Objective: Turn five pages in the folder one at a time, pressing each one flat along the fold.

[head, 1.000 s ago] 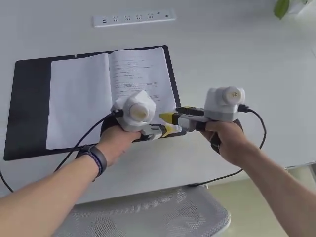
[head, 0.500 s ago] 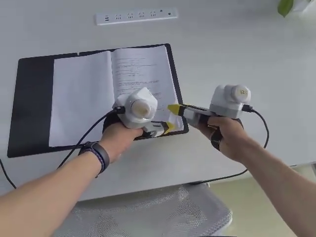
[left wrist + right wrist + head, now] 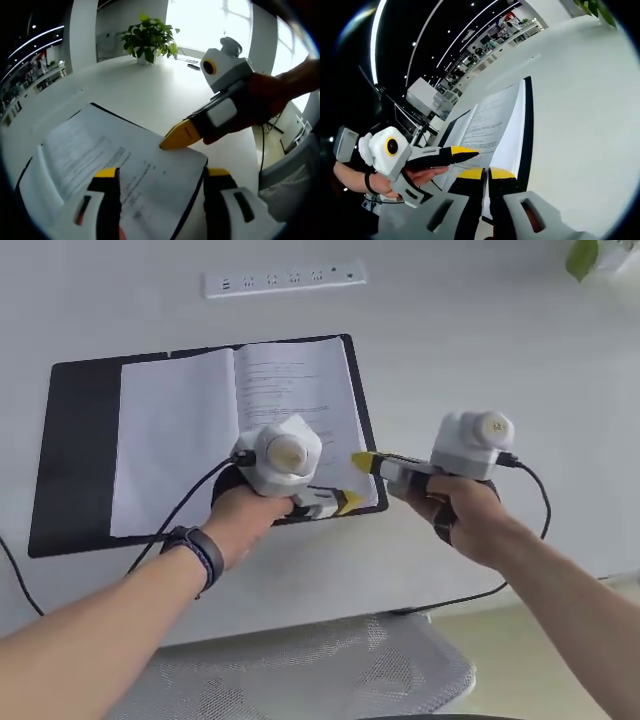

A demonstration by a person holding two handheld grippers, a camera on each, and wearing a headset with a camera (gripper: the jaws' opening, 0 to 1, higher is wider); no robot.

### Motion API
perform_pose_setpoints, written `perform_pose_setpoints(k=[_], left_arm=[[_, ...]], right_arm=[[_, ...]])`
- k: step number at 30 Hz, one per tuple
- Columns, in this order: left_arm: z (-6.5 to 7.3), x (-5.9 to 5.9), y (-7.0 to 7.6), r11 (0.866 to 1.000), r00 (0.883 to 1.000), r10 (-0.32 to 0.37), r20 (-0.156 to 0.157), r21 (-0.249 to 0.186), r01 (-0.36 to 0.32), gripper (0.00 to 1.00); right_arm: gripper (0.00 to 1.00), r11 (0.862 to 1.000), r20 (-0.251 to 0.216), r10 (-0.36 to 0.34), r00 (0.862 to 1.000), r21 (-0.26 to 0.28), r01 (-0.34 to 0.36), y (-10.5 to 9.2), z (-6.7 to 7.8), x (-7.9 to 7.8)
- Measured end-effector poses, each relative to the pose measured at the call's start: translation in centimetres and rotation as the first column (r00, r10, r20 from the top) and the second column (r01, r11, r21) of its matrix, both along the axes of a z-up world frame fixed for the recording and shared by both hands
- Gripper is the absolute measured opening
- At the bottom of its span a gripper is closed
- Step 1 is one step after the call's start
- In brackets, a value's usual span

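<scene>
Black folder (image 3: pixel 75 460) lies open on white table (image 3: pixel 480 360); L tongs (image 3: pixel 338 504) spread over right pg's (image 3: pixel 295 400) near corner; R tongs (image 3: pixel 362 461) pressed together, tip by pg's outer edge.

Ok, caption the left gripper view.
Open left gripper over the printed page, shut right gripper at its edge.

Printed lines on the right-hand page (image 3: pixel 300 405) of the folder (image 3: pixel 75 465), upper centre of the frame, are too small to read.
</scene>
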State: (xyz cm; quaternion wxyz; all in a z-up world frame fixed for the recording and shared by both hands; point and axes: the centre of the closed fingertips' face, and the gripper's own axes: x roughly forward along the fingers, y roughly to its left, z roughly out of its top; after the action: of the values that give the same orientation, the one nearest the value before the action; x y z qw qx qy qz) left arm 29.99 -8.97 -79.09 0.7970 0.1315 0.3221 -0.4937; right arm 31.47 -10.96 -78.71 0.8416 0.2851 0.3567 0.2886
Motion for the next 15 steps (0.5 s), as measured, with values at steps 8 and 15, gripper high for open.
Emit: perform_pose_setpoints(k=[8,15], left_arm=[[1.6,0.5,1.0,0.999,0.999,0.033,0.007,-0.027,-0.033,0.69],[3.1,0.6,2.0,0.998,0.999,0.048,0.025,-0.04,-0.047,0.71]], right_arm=[[0.0,1.0,0.003,-0.009,1.0,-0.004,0.009,-0.1,0.5,0.1],[0.0,1.0,0.009,-0.031,0.999,0.001,0.031,-0.1,1.4,0.1]])
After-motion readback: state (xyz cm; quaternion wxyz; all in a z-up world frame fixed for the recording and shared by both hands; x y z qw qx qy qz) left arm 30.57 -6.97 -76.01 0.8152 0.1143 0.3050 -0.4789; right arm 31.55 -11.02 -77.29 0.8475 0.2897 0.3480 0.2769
